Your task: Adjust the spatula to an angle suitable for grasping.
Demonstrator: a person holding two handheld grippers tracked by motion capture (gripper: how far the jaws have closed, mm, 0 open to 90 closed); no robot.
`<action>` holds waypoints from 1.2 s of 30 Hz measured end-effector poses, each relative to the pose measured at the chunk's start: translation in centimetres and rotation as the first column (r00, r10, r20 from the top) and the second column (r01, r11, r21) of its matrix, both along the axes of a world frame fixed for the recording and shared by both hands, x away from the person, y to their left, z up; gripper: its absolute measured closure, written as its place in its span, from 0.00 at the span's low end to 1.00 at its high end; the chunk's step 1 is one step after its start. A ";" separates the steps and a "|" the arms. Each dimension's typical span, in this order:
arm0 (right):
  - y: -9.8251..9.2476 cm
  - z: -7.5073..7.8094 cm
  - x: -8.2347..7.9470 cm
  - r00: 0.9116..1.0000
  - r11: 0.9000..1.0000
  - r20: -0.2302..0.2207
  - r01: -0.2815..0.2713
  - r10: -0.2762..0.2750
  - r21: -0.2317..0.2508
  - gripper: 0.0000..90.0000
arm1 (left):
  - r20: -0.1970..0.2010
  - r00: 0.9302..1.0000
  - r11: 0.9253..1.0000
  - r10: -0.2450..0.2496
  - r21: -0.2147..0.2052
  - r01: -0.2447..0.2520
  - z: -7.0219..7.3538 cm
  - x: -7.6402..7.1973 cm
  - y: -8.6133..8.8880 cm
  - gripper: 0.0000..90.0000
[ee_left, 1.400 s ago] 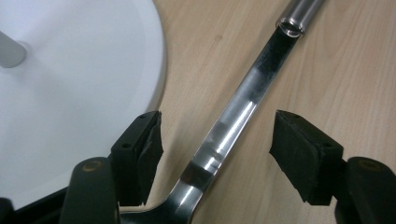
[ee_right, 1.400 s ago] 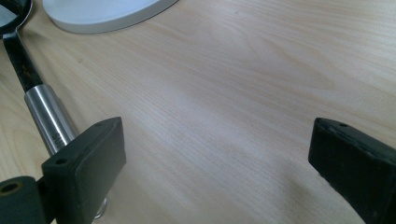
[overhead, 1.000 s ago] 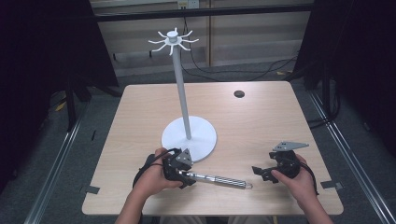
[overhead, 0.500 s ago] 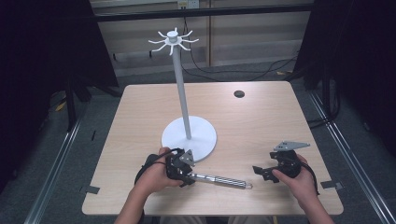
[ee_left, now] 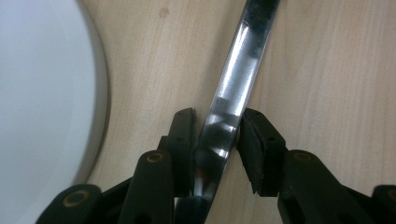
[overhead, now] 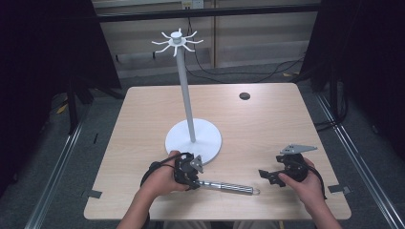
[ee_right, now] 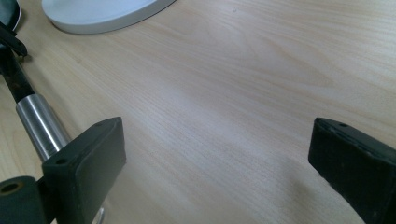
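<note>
A shiny metal rod (overhead: 224, 186) lies flat near the table's front edge, its tip pointing right. My left gripper (overhead: 191, 175) is shut on the rod's left end. In the left gripper view the rod (ee_left: 229, 93) runs up between the two black pads (ee_left: 184, 135), pressed from both sides. My right gripper (overhead: 268, 175) rests on the table just right of the rod's tip, open and holding nothing. In the right gripper view its jaws stand wide apart over bare wood (ee_right: 219, 163), with the rod (ee_right: 39, 126) at the left.
A white stand with a round base (overhead: 207, 143), a tall pole and a ring of hooks on top (overhead: 176, 40) rises just behind my left gripper. A small black disc (overhead: 244, 96) lies at the far right of the table (overhead: 267, 129).
</note>
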State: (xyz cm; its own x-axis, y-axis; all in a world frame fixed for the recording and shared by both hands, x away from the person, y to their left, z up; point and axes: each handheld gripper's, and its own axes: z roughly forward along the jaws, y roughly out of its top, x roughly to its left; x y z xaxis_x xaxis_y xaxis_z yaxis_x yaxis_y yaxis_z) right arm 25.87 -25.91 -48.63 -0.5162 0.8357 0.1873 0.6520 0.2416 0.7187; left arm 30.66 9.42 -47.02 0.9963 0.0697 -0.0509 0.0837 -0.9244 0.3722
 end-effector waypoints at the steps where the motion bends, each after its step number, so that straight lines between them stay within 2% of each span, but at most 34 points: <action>1: 0.0 0.0 0.0 1.000 1.000 0.000 0.004 -0.004 0.000 0.04 | 0.000 1.000 1.000 -0.006 0.000 0.006 0.0 -0.1 0.0 0.75; 3: -0.1 0.0 0.0 1.000 1.000 0.003 0.004 -0.004 0.000 0.04 | -0.011 0.999 0.999 -0.035 -0.004 0.035 0.0 -0.2 -0.1 0.79; 5: -0.1 0.0 0.0 1.000 1.000 0.001 0.002 -0.002 0.002 0.04 | -0.012 0.999 0.999 -0.034 -0.013 0.034 0.0 -0.3 -0.1 0.82; 6: -0.1 -0.1 0.0 1.000 1.000 0.000 0.004 -0.004 0.001 0.04 | -0.039 0.999 1.000 -0.008 -0.018 0.008 0.0 -0.1 0.0 0.83; 7: -0.2 -0.1 0.0 1.000 1.000 0.000 0.004 -0.004 0.002 0.04 | -0.045 0.999 1.000 -0.002 -0.026 0.000 -0.1 0.1 0.2 0.83; 9: -0.2 0.0 0.0 1.000 1.000 0.000 0.005 -0.005 0.004 0.04 | -0.047 0.998 0.999 -0.029 -0.044 0.026 -0.1 0.1 0.4 0.84; 10: -0.2 0.0 0.0 1.000 1.000 0.001 0.008 -0.008 0.004 0.04 | -0.059 0.998 0.998 -0.006 -0.055 0.003 -0.2 -0.2 0.4 0.84; 11: -0.2 0.0 0.0 1.000 1.000 0.004 0.008 -0.008 0.004 0.04 | -0.051 0.999 0.999 0.001 -0.049 -0.004 -0.2 -0.3 0.4 0.84; 12: -0.2 0.0 0.1 1.000 1.000 0.004 0.009 -0.009 0.004 0.04 | -0.057 0.998 1.000 -0.009 -0.023 0.008 0.0 -0.1 0.5 0.84; 13: -0.2 0.0 0.0 1.000 1.000 0.002 0.010 -0.010 0.004 0.04 | -0.060 0.998 1.000 0.000 -0.022 -0.001 0.0 -0.1 0.6 0.84; 15: -0.3 -0.1 0.1 1.000 1.000 0.001 0.012 -0.012 0.005 0.04 | -0.060 0.997 0.998 0.039 -0.053 -0.042 0.0 0.0 1.0 0.84; 16: -0.3 -0.1 0.1 1.000 1.000 0.001 0.011 -0.011 0.005 0.04 | -0.063 0.997 0.998 0.038 -0.055 -0.042 0.1 0.1 1.1 0.84; 19: -0.3 0.0 0.1 1.000 1.000 0.004 0.017 -0.017 0.007 0.04 | -0.074 0.994 0.993 0.077 -0.082 -0.083 0.5 0.2 1.5 0.84; 23: -0.6 0.0 0.1 0.999 0.999 0.002 0.035 -0.035 0.017 0.04 | -0.071 0.992 0.988 0.102 -0.111 -0.110 1.4 0.4 2.0 0.84; 24: -0.6 -0.1 0.2 0.999 0.999 0.004 0.035 -0.035 0.018 0.04 | -0.075 0.990 0.985 0.121 -0.114 -0.130 1.7 0.4 2.1 0.84; 25: -0.6 0.0 0.2 0.999 0.999 0.005 0.035 -0.035 0.015 0.04 | -0.079 0.990 0.986 0.117 -0.108 -0.125 2.0 0.5 2.1 0.84; 26: -0.6 0.0 0.1 0.999 0.999 0.006 0.036 -0.036 0.011 0.04 | -0.070 0.989 0.983 0.128 -0.123 -0.136 2.3 0.5 2.2 0.84; 28: -0.5 0.1 0.1 0.999 0.999 0.008 0.039 -0.039 0.014 0.04 | -0.059 0.990 0.983 0.126 -0.126 -0.132 2.8 0.5 2.3 0.84; 29: -0.5 0.1 0.1 0.999 0.999 0.011 0.037 -0.037 0.013 0.04 | -0.053 0.991 0.982 0.126 -0.136 -0.132 3.0 0.5 2.3 0.84; 30: -0.4 0.2 0.1 0.999 0.999 0.015 0.033 -0.033 0.012 0.04 | -0.065 0.988 0.978 0.141 -0.145 -0.149 3.2 0.4 2.3 0.84; 32: -0.3 0.2 0.1 0.999 1.000 0.022 0.026 -0.027 0.012 0.03 | -0.050 0.987 0.974 0.153 -0.159 -0.159 3.7 0.4 2.4 0.84; 34: -0.2 0.3 0.1 0.999 0.999 0.025 0.030 -0.030 0.017 0.03 | -0.054 0.987 0.973 0.154 -0.163 -0.161 4.0 0.4 2.4 0.84; 35: -0.1 0.4 0.1 0.999 0.999 0.033 0.031 -0.032 0.032 0.03 | -0.057 0.986 0.969 0.159 -0.183 -0.167 4.4 0.4 2.4 0.84; 36: -0.1 0.5 0.1 0.999 0.999 0.038 0.027 -0.029 0.040 0.03 | -0.055 0.985 0.969 0.162 -0.181 -0.170 4.7 0.4 2.4 0.84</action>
